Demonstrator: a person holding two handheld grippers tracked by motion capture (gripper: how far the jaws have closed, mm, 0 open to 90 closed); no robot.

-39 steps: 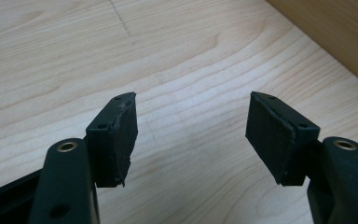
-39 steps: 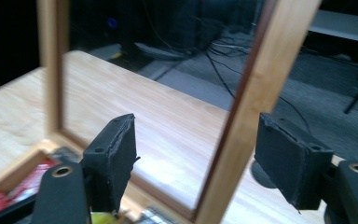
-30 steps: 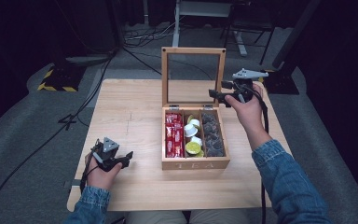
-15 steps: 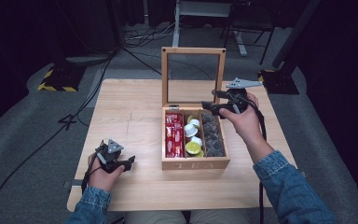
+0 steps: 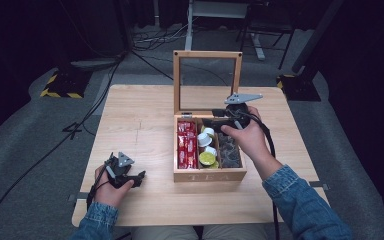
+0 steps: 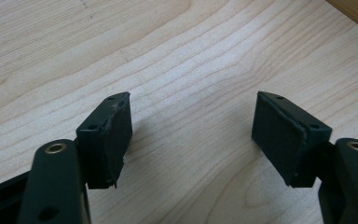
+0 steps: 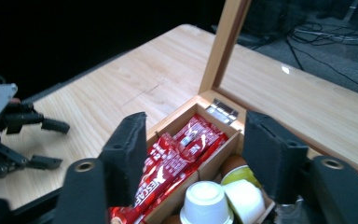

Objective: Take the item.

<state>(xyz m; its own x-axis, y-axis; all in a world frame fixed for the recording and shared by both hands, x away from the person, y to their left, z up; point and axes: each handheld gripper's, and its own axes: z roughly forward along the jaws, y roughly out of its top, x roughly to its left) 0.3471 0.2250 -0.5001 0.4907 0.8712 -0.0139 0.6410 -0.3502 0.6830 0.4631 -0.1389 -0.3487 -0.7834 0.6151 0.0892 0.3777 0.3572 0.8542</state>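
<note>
right claw (image 5: 215,121): jaws apart and just been closing, nothing gripped, above the open wooden tea box (image 5: 210,175) at centre frame
box contents: red sachets (image 7: 177,161), white-lidded pods (image 7: 206,200)
left claw (image 5: 140,176): jaws apart, been widening, empty, lower left on light wooden counter (image 5: 140,120)

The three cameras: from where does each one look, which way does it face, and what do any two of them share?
High view: sits above the person's side, facing forward and down on the table; both forearms, the left gripper and right gripper show.
Left gripper view: rides on the left gripper, looking down at bare tabletop between its open jaws.
Right gripper view: rides on the right gripper, looking into the wooden box at red packets and pods.
Shared: high and right gripper views both show the box, its raised lid and the left gripper.
</note>
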